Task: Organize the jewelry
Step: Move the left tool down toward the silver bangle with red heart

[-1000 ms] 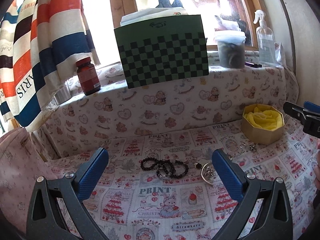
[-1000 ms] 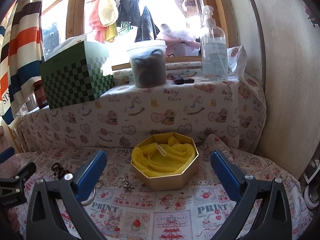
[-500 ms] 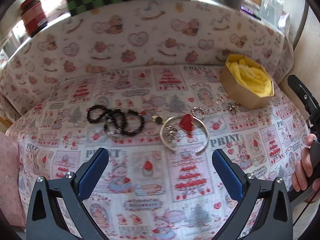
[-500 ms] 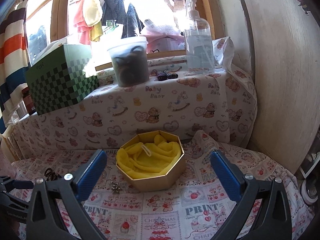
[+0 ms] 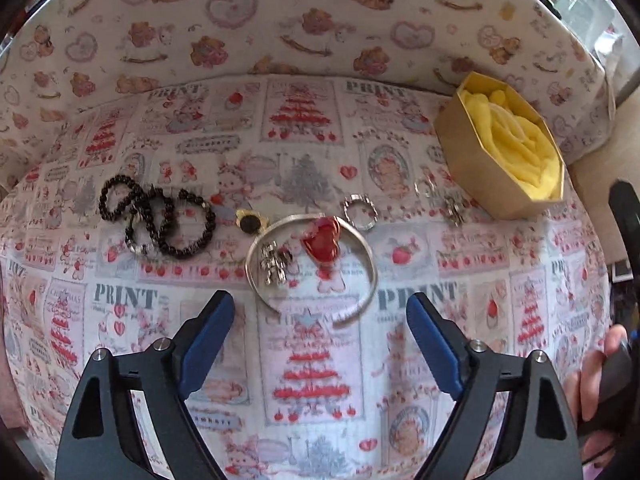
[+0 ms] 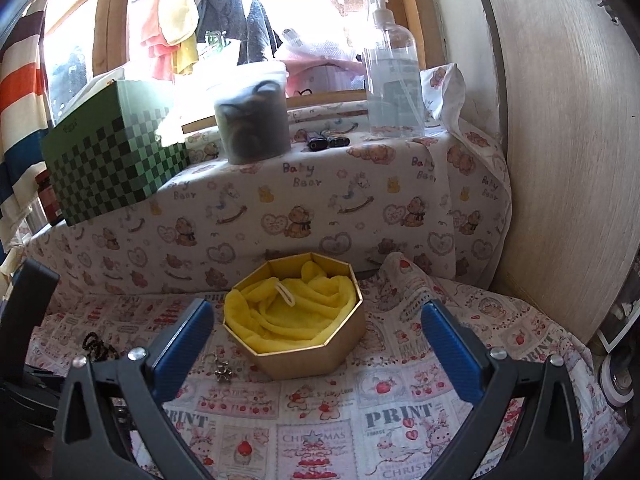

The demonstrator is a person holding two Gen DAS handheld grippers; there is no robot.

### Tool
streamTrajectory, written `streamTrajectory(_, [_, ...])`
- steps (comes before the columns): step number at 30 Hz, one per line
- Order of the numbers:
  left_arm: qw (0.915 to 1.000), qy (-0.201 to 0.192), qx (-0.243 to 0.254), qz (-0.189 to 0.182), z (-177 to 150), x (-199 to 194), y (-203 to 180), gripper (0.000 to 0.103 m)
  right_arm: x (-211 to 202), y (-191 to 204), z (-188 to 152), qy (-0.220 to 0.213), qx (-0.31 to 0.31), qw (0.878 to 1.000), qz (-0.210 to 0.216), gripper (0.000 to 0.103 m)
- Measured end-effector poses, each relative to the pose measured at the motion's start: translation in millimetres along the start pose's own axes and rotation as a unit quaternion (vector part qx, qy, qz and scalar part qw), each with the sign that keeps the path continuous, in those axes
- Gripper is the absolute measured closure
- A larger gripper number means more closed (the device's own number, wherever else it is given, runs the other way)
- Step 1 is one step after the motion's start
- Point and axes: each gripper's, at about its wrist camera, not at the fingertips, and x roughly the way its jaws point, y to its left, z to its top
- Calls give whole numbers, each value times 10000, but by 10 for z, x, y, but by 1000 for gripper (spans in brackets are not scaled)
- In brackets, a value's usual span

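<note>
A cloth-covered bench [image 5: 500, 276] printed with Christmas trees and strawberries runs up against a raised ledge draped in a teddy-bear print, with a bright window behind it. On that ledge stand a green checkered box [image 6: 116, 160], a lidded tub [image 6: 252, 116] and a clear pump bottle [image 6: 394, 76].

The octagonal gold box [image 5: 476, 168], lined with crumpled yellow cloth [image 5: 520, 148], sits at the back right of the bench. As far as I can see, nothing lies in it yet, so I judge the sorting has barely begun.

Everything else is laid out on the cloth. The silver bangle [image 5: 370, 256] lies just ahead of my left tongs [image 5: 320, 326], and inside its curve rest a red heart charm [image 5: 322, 240] and a small silver cluster [image 5: 274, 262]. Left of it is a tangle of black bead bracelets [image 5: 160, 218], then a dark stone in a gold setting [image 5: 249, 222]. A silver ring [image 5: 360, 212] touches the bangle's far edge, and a few tiny silver pieces [image 5: 452, 208] lie beside the box.

My left tongs hover above the bench, spread wide and holding nothing. My right tongs [image 6: 316, 344] are likewise wide apart and empty, pointed at the box.

All the pieces are left to move.
</note>
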Motion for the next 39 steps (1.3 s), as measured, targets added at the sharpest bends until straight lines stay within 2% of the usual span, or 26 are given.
streamTrajectory(9, [9995, -193, 55, 261, 110, 30, -85, 28, 13, 40, -20, 23, -68, 9999, -122, 0])
streamTrajectory(12, [9991, -281, -15, 327, 125, -1, -81, 36, 4, 31, -16, -11, -72, 9999, -146, 0])
streamTrajectory(19, [9990, -444, 15, 37, 103, -115, 42, 37, 18, 54, -27, -48, -208, 9992, -329, 0])
streamTrajectory(22, [9974, -691, 75, -188, 15, -271, 134, 37, -20, 115, -30, -192, -442, 9977, -486, 0])
streamTrajectory(26, [9932, -1069, 104, -458, -68, -424, 189, 39, 21, 60, -22, 94, -202, 9996, -156, 0])
streamTrajectory(27, [9927, -1072, 103, -548, -59, -428, 199, 56, 31, 46, -20, 120, -161, 9997, -147, 0])
streamTrajectory(28, [9922, -1020, 89, -706, -45, -422, 215, 82, 35, 44, -21, 112, -162, 9996, -188, 0])
streamTrajectory(29, [9925, -882, 25, -851, -17, -395, 230, 86, 34, 47, -18, 92, -187, 9995, -248, 0])
streamTrajectory(32, [9927, -891, 114, -807, -4, -346, 263, 81, 9, 72, -19, 16, -267, 9992, -286, 0])
streamTrajectory(35, [9918, -1117, 209, -593, -20, -342, 252, 62, -12, 114, -22, -32, -363, 9990, -257, 0])
streamTrajectory(36, [9911, -1169, 255, -587, -20, -335, 254, 53, -21, 131, -25, -49, -404, 9989, -250, 0])
streamTrajectory(39, [9897, -1251, 306, -630, -52, -353, 282, 50, -37, 161, -39, -54, -478, 9986, -226, 0])
